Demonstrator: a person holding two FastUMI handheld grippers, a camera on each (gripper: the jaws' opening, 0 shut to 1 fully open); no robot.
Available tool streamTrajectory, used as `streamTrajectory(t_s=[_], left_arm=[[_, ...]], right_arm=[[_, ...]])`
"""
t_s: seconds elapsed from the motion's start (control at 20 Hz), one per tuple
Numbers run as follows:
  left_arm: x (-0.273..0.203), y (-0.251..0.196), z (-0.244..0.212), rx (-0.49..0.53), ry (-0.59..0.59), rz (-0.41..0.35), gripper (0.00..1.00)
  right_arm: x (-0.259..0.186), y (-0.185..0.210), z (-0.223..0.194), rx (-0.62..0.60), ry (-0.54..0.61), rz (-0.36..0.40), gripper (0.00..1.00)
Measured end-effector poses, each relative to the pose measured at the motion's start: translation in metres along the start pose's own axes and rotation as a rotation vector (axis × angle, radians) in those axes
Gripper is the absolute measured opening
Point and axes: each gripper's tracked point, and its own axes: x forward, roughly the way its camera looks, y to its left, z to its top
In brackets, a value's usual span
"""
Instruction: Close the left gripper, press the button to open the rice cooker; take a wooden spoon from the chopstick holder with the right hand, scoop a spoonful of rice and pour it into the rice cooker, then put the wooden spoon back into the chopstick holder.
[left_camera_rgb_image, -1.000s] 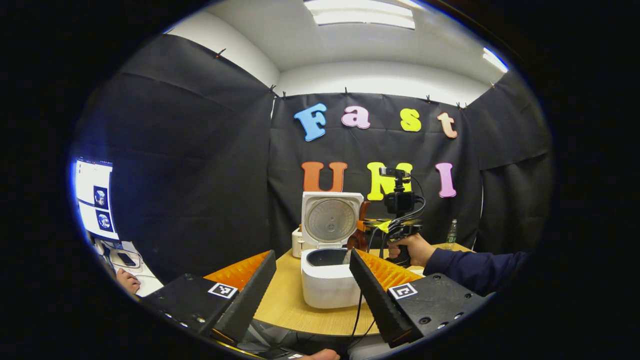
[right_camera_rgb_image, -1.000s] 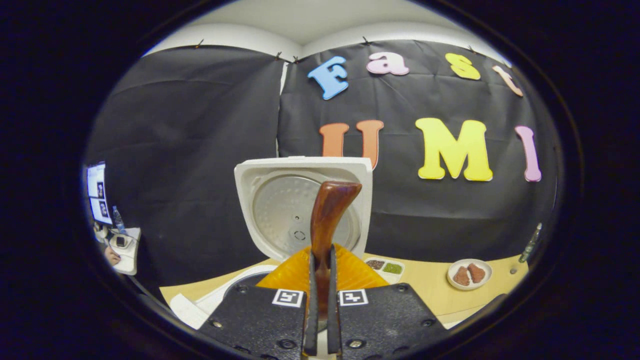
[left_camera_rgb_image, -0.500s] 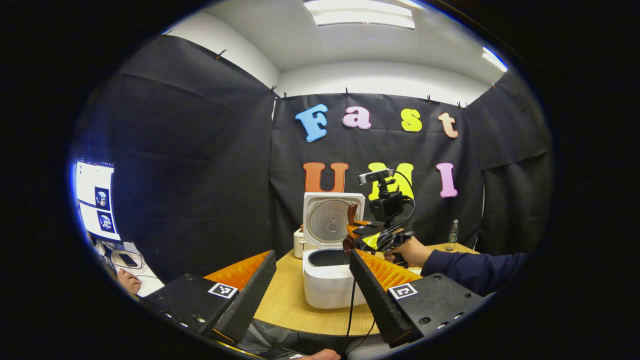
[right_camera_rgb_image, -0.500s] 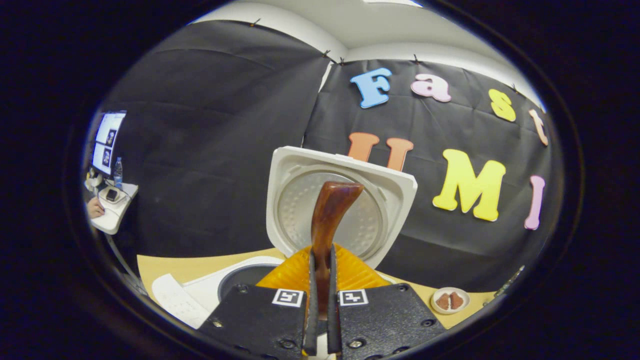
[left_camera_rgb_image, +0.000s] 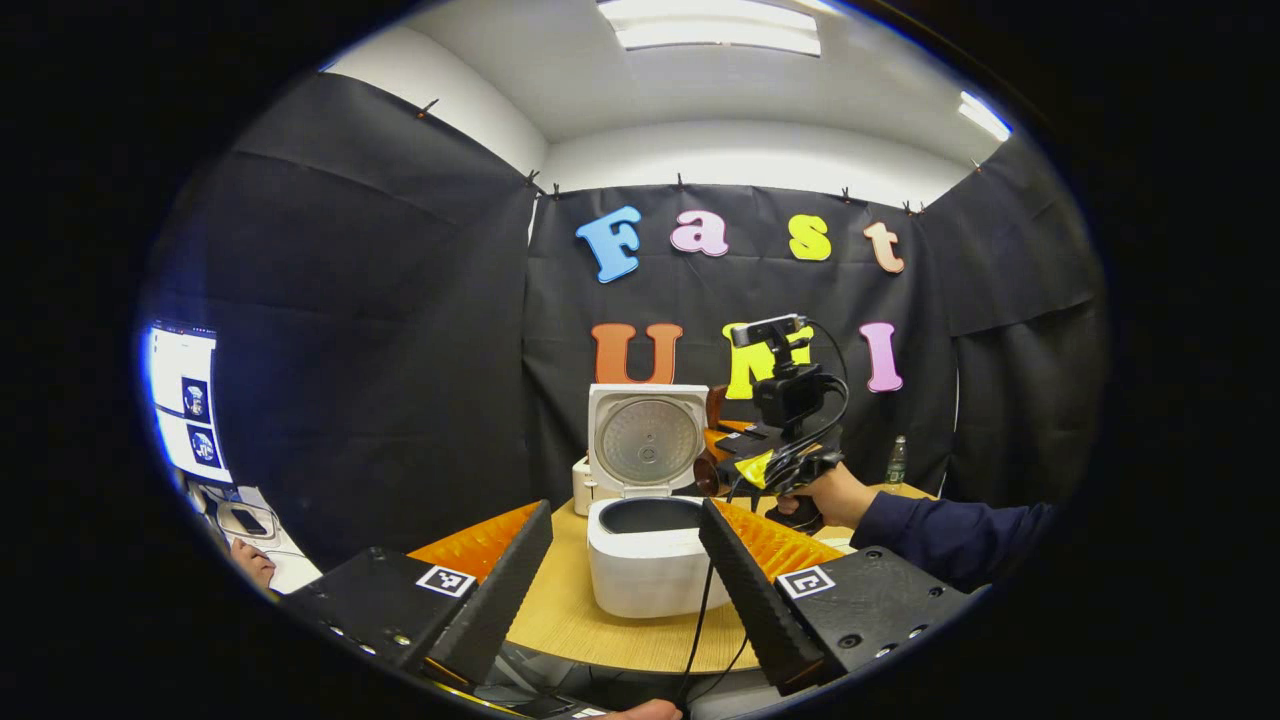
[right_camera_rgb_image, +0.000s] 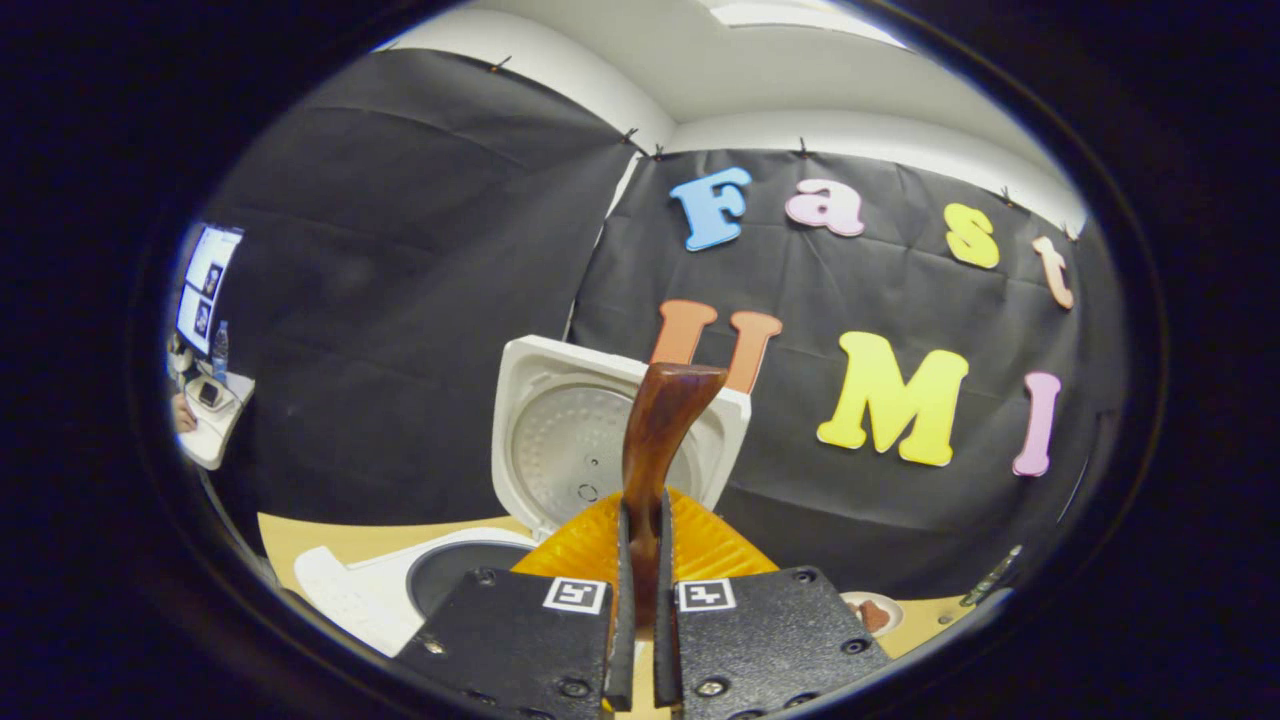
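Rice cooker (left_camera_rgb_image: 650, 560) already open; right tool (right_camera_rgb_image: 640, 560) clamped on wooden spoon (right_camera_rgb_image: 655, 440) above it; left tool (left_camera_rgb_image: 625, 570) apart; spoon's return left.

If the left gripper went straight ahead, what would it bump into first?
Probably the rice cooker on the table, straight ahead between the left gripper's open fingers; depth is hard to judge.

Wooden spoon (right_camera_rgb_image: 655, 440) bowl hidden below jaws.

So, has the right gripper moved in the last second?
Yes. In the left gripper view, the right gripper with the spoon swung over the cooker pot, then drew back toward the cooker's right side.
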Motion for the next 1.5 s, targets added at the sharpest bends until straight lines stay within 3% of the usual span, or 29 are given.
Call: streamTrajectory(t_s=[0.65, 1.15, 1.5], left_arm=[[0.016, -0.069, 0.023, -0.04, -0.035, -0.037, 0.94], [0.041, -0.125, 0.031, -0.009, -0.041, -0.078, 0.94], [0.063, -0.157, 0.025, 0.004, -0.049, -0.115, 0.94]], right_arm=[[-0.125, -0.146, -0.002, 0.113, -0.018, -0.129, 0.14], [-0.211, -0.292, -0.05, 0.177, 0.025, -0.321, 0.13], [-0.239, -0.351, -0.09, 0.248, 0.057, -0.392, 0.14]])
